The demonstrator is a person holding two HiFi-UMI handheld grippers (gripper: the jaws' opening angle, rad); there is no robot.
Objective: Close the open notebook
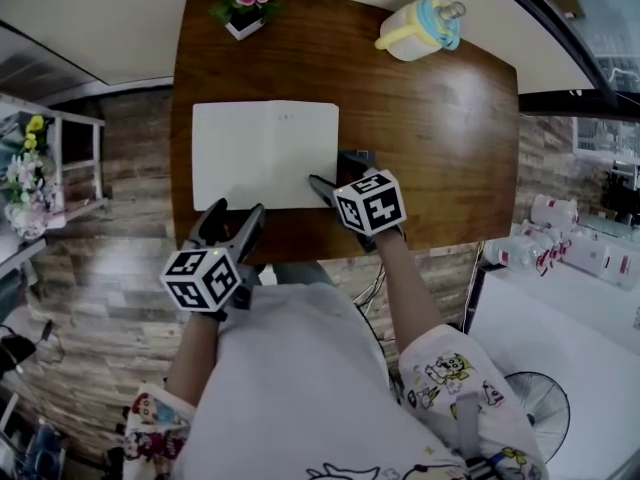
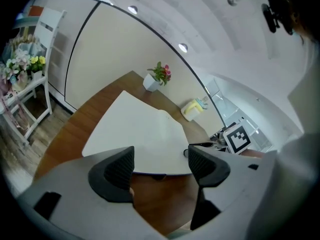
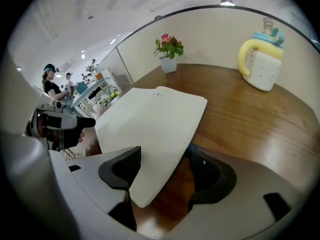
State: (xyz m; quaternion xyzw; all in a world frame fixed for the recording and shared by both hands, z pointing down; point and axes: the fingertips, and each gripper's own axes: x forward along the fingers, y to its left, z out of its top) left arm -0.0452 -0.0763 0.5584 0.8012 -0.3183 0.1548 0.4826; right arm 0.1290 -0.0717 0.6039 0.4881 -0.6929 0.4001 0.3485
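A white notebook lies flat on the brown wooden table, left of the middle. My right gripper is at its near right corner, open, with one jaw over the page and the other off the notebook's right edge. In the right gripper view that corner reaches in between the wide-apart jaws of the right gripper. My left gripper hovers at the table's front edge, just short of the notebook's near edge, open and holding nothing.
A small flower pot stands at the table's far left and a yellow and blue jug at the far right. A white shelf with flowers is to the left. A white surface with bottles is to the right.
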